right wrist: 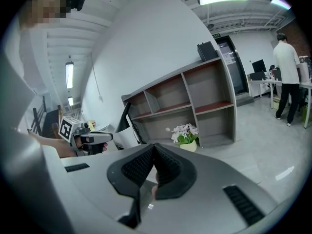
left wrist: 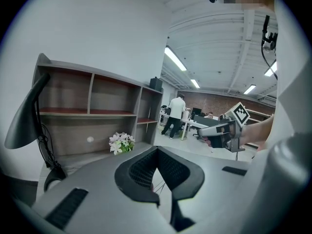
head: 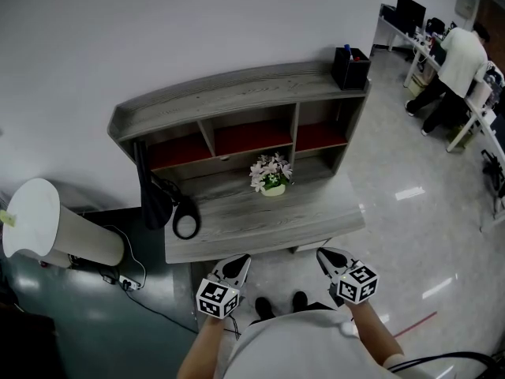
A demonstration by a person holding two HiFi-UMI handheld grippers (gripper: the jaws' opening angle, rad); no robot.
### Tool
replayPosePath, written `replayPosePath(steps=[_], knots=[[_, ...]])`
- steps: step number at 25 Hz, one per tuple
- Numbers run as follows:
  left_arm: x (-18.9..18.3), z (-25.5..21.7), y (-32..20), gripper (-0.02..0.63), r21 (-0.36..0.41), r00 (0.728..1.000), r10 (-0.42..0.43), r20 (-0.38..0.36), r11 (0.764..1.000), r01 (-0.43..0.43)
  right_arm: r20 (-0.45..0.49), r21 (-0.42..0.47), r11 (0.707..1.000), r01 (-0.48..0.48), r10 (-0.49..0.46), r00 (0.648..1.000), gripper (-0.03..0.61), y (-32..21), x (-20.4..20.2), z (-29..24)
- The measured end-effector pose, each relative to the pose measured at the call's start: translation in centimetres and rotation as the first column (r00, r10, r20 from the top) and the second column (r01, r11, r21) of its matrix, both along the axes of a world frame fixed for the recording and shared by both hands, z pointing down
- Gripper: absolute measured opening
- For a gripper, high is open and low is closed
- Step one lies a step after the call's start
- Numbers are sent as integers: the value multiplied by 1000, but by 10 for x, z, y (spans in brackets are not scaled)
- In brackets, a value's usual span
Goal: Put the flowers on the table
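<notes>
A small bunch of white and pink flowers (head: 271, 174) in a white pot stands on the grey wooden table (head: 316, 212), in front of the shelf unit. The flowers (left wrist: 121, 142) show far off in the left gripper view, and the flowers (right wrist: 185, 134) also in the right gripper view. My left gripper (head: 239, 261) hangs at the table's near edge, jaws shut and empty. To its right my right gripper (head: 324, 255) is also shut on nothing. Both are well short of the pot. Each gripper view shows the other: right gripper (left wrist: 218, 132), left gripper (right wrist: 97, 138).
A black desk lamp (head: 149, 181) with a ring base (head: 186, 224) stands at the table's left. A black box (head: 351, 67) sits on top of the shelf unit (head: 237, 93). A white cylinder (head: 47, 223) lies left of the table. A person (head: 460, 60) stands at far desks.
</notes>
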State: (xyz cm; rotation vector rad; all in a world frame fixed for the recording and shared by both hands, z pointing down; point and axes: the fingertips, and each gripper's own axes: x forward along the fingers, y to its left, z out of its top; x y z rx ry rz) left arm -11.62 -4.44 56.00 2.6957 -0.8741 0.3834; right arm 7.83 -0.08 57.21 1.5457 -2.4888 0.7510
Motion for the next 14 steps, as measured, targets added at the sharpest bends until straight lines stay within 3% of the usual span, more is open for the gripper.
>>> replayPosePath(steps=[14], knots=[[9,-3,-1,9,-10,1000,11,-3,1000,-11,-13,-4,1000,6,-6,1000,17,-1,10,-4]])
